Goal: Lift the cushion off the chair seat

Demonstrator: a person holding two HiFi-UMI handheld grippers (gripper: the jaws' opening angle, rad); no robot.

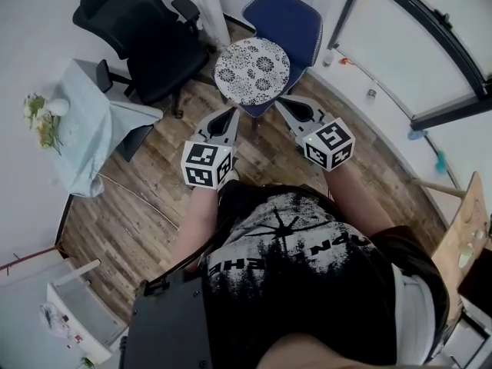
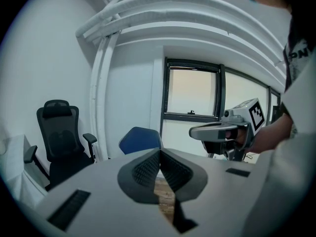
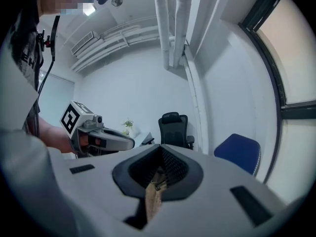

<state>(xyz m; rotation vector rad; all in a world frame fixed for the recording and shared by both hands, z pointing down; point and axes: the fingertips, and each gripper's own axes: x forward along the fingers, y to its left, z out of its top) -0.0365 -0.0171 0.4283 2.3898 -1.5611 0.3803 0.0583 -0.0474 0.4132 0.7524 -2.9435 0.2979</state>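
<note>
The cushion [image 1: 252,71], round and white with a dark flower pattern, lies on the seat of the blue chair [image 1: 296,18], just ahead of both pairs of jaws and between them. The left gripper [image 1: 229,116] points at the cushion's near left edge and the right gripper [image 1: 282,104] at its near right edge. From the head view I cannot tell whether either tip touches it.

In the left gripper view, the left gripper's [image 2: 160,152] jaws are closed tip to tip with nothing between them. Only a strip of wooden floor [image 2: 165,194] shows through the gap lower down. The blue chair's back stands beyond the jaws, slightly to their left, and the right gripper [image 2: 193,131] is off to their right.

In the right gripper view, the right gripper's [image 3: 161,149] jaws are also pressed together and empty. The left gripper [image 3: 131,143] sits to their left and the blue chair's back to their right.

A black office chair [image 1: 146,37] stands well beyond the left gripper's jaws and to their left. A table [image 1: 84,129] with a pale cloth and flowers [image 1: 38,118] lies further left again.
</note>
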